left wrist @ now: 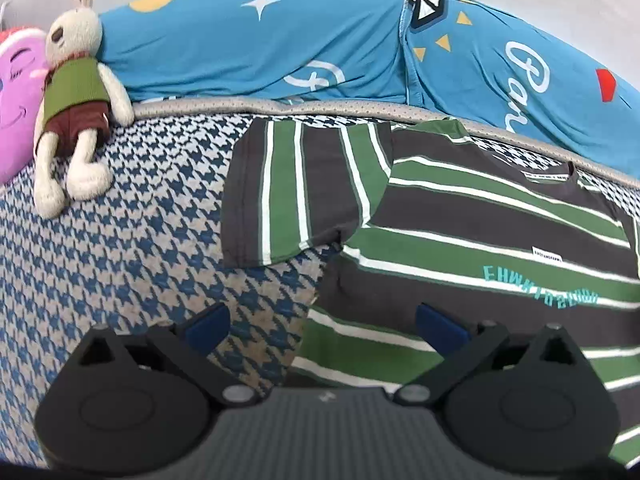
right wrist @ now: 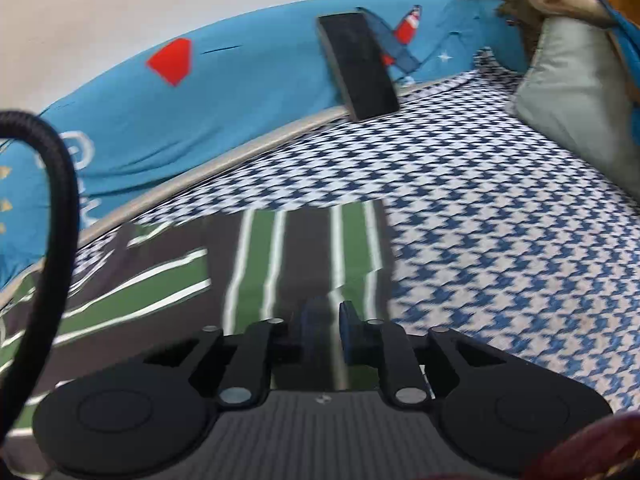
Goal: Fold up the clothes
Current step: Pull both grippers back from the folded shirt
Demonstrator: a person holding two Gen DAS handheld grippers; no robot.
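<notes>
— Item one, writing. What reads on your screens?

— On the striped T-shirt (left wrist: 480,232), teal chest lettering, upside down from my left camera; I make out "EHWK" and then it blurs. Above it a small white woven label (left wrist: 547,259), print too fine to read. On the blue quilt (left wrist: 248,52) along the wall, white script: "Par" at the right, a looped letter lower in the middle, plus a white star, yellow triangles and a red shape.

— Item two, the shirt's place?

— Spread flat, front up, on the houndstooth bed cover (left wrist: 132,240), collar toward the quilt. One sleeve lies out flat toward the plush rabbit (left wrist: 76,96), which wears a green vest and leans on a pink cushion (left wrist: 16,100) with a smiling face.

— Item three, left tongs?

— The left gripper (left wrist: 320,326) is low over the shirt's side edge, fingers spread wide, one blue pad (left wrist: 208,326) over the cover and the other over the cloth. It grips nothing.

— Item four, right tongs?

— The right gripper (right wrist: 326,330) is down at the other sleeve, pointing toward the wall. Its pads (right wrist: 348,332) are drawn nearly together with a narrow gap, and striped cloth runs between them. The frame is blurred, so I cannot tell whether they pinch the sleeve.

— Anything else on that side?

— A black phone (right wrist: 356,64) propped against the quilt, a grey pillow (right wrist: 580,100) at the right, and a black cable (right wrist: 52,220) at the left edge.
</notes>
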